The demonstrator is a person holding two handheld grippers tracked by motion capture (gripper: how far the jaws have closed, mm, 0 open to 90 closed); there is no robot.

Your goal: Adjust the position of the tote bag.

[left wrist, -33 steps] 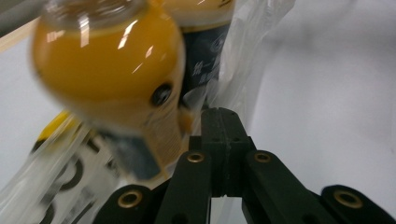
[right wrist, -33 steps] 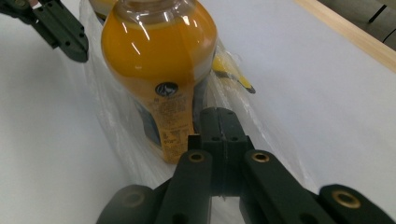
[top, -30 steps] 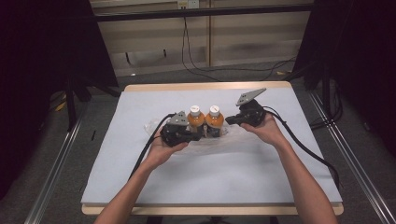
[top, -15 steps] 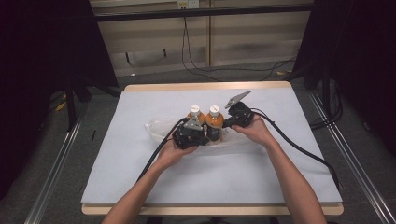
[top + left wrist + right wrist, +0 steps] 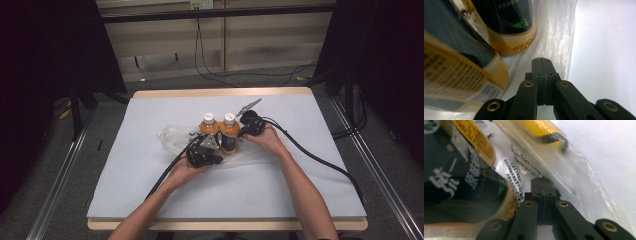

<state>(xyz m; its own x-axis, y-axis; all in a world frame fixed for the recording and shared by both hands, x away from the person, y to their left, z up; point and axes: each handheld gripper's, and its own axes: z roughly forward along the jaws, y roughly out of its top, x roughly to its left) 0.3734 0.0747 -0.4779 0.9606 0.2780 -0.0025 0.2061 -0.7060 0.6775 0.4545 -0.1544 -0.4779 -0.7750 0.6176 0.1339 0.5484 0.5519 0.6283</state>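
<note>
Two orange juice bottles with white caps, one (image 5: pixel 208 126) beside the other (image 5: pixel 229 129), stand upright mid-table on a clear plastic bag (image 5: pixel 172 136). My left gripper (image 5: pixel 215 146) sits at their near left side. In the left gripper view its jaws (image 5: pixel 543 62) are shut, the bag film (image 5: pixel 554 37) at their tips, with one bottle (image 5: pixel 456 70) close at the left and the other (image 5: pixel 509 27) farther off. My right gripper (image 5: pixel 239 136) is against the right bottle. Its jaws (image 5: pixel 543 182) are shut with film (image 5: pixel 579 175) rising from them beside the dark label (image 5: pixel 461 187).
A pale sheet covers the table (image 5: pixel 300 200), whose wooden edge (image 5: pixel 225 223) shows at the front. Black cables (image 5: pixel 320 160) trail from both grippers across the sheet. Metal rails (image 5: pixel 380 185) run along both sides of the table.
Both grippers have closed in on the bottles: the left one moved right and nearer, the right one moved left. The bag has bunched up around the bottle bases.
</note>
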